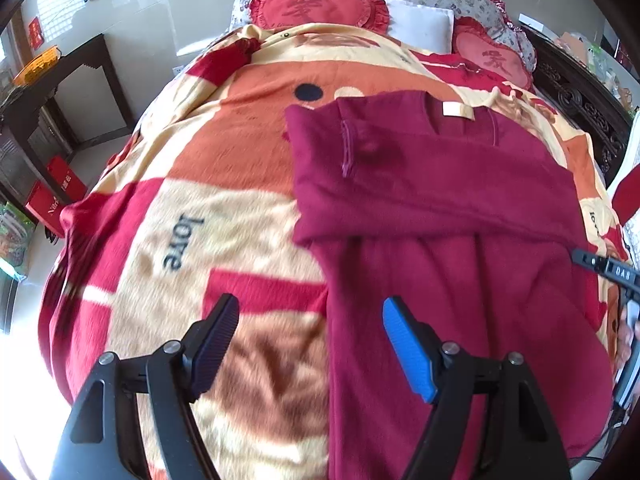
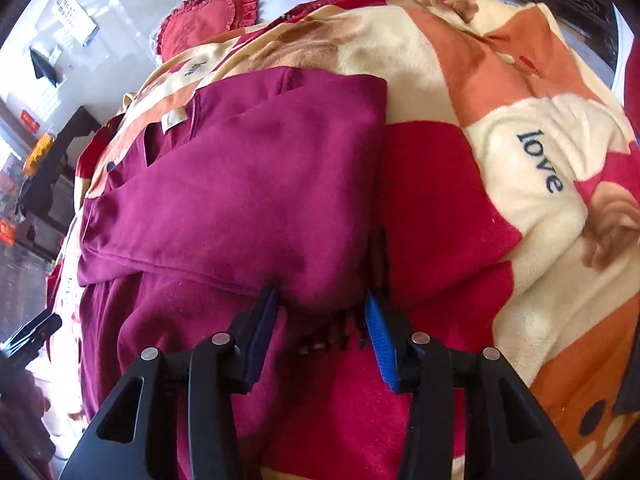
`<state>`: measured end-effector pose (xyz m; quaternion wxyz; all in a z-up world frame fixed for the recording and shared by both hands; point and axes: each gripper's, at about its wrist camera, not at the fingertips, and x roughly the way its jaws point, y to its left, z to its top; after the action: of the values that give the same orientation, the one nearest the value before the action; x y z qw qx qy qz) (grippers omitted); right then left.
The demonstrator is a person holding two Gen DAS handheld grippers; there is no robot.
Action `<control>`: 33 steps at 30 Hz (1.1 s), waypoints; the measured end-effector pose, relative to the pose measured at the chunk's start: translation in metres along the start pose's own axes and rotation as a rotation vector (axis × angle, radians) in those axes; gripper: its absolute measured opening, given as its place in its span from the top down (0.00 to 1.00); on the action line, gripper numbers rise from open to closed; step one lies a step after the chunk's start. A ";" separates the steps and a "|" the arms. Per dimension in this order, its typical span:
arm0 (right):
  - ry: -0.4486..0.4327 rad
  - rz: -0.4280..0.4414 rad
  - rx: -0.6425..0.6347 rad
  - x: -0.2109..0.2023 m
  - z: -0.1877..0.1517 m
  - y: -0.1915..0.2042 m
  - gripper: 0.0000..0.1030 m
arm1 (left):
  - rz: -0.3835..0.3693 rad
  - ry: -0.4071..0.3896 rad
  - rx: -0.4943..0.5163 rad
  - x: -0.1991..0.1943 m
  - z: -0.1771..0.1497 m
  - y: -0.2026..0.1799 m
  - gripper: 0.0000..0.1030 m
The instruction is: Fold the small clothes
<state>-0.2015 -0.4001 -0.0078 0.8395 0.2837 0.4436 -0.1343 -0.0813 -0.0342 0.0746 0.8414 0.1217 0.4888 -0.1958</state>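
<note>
- The left gripper (image 1: 310,340) hangs above the bed with its jaws spread wide and nothing between them; one finger is over the blanket, the blue-padded one over the garment's left edge.
- The right gripper (image 2: 320,320) has its jaws partly apart, with a fold of the maroon garment (image 2: 248,200) bulging between the pads; the cloth sits loose there, not pinched.
- The maroon garment lies flat on the blanket (image 1: 168,208), its collar and pale neck label (image 1: 458,111) towards the pillows.
- One sleeve (image 1: 420,184) is folded across the chest, its cuff near the garment's left shoulder.
- The blanket is fleece, patterned in red, orange and cream, with the word "love" printed on it.
- Red heart-shaped cushions (image 1: 320,4) lie at the head of the bed.
- A dark wooden side table (image 1: 68,92) stands by the wall left of the bed.
</note>
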 end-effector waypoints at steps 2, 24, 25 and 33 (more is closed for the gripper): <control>-0.003 0.011 0.005 -0.003 0.001 -0.001 0.75 | 0.000 -0.006 0.001 -0.008 -0.009 0.000 0.24; -0.021 0.007 0.040 -0.025 -0.022 0.001 1.00 | -0.029 -0.004 0.010 -0.041 -0.058 -0.005 0.24; -0.025 0.028 0.043 -0.035 -0.024 0.000 1.00 | -0.033 0.002 0.010 -0.041 -0.060 -0.005 0.24; -0.018 0.022 -0.144 -0.123 -0.062 0.003 0.86 | -0.096 0.059 0.041 -0.050 -0.093 -0.004 0.24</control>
<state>-0.3121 -0.3642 0.0668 0.8631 0.2260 0.4414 -0.0954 -0.1776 0.0099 0.0720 0.8137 0.1210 0.5143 -0.2422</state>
